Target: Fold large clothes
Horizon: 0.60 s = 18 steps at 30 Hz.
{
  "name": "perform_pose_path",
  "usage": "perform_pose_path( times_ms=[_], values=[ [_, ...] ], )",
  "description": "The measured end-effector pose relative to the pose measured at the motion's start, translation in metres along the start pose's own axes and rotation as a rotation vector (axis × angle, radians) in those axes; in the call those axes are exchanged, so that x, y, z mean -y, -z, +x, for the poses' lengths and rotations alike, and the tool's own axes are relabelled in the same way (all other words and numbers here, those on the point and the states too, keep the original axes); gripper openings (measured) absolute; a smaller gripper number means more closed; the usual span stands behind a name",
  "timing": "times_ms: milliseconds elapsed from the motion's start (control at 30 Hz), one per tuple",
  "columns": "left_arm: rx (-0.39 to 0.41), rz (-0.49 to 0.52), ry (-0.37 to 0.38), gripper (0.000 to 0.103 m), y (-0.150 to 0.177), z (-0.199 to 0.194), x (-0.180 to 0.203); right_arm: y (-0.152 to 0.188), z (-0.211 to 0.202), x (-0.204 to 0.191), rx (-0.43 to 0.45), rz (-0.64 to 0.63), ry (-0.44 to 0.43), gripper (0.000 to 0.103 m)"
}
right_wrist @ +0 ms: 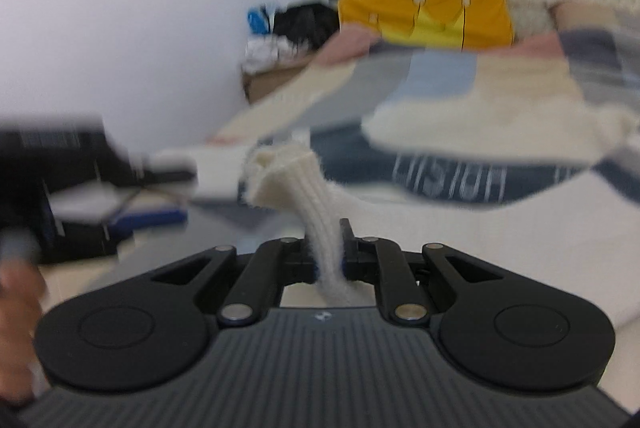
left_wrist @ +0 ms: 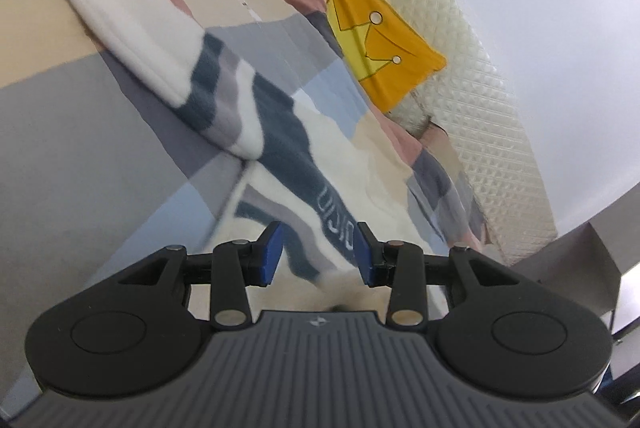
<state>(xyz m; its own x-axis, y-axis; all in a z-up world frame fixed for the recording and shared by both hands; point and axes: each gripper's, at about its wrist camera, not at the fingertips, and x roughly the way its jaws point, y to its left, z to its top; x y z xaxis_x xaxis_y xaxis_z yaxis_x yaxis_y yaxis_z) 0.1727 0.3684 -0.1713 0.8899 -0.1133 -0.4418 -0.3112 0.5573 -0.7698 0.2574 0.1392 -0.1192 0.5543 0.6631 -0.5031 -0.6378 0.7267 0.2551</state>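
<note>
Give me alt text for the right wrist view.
The right gripper is shut on a cream ribbed knit edge of the sweater, which lies on a patchwork bed cover. A yellow pillow sits behind; the picture is motion-blurred.

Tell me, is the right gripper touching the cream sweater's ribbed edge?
Touching. The right wrist view shows the right gripper shut on the sweater's ribbed edge, squeezed between its fingers.

The sweater (left_wrist: 280,132) is a thick cream knit with navy and grey bands and pale lettering on one navy band. It lies spread across the bed (left_wrist: 60,132), one sleeve running toward the far edge. A ribbed cream cuff (right_wrist: 304,184) is lifted off the bed, pinched and bunched.
</note>
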Motion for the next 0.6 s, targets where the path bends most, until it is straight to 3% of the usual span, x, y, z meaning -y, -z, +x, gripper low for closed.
perform_pose_path(
  times_ms=[167, 400, 500, 533, 600],
  values=[
    [-0.018, 0.008, -0.015, 0.043, 0.005, 0.008, -0.001, 0.038, 0.014, -0.010, -0.058, 0.002, 0.001, 0.012],
    [-0.049, 0.018, -0.024, 0.043, 0.011, 0.023, 0.001, 0.033, 0.009, -0.005, -0.098, 0.035, -0.037, 0.016],
    [-0.060, 0.055, -0.022, 0.043, 0.017, 0.027, 0.009, 0.029, 0.009, -0.002, -0.145, 0.026, -0.058, 0.038],
    [-0.065, 0.068, -0.024, 0.043, 0.019, 0.028, 0.013, 0.028, 0.006, -0.002, -0.157, 0.026, -0.064, 0.052],
    [-0.080, 0.087, -0.024, 0.043, 0.024, 0.033, 0.017, 0.026, -0.007, -0.001, -0.170, 0.027, -0.082, 0.059]
  ],
)
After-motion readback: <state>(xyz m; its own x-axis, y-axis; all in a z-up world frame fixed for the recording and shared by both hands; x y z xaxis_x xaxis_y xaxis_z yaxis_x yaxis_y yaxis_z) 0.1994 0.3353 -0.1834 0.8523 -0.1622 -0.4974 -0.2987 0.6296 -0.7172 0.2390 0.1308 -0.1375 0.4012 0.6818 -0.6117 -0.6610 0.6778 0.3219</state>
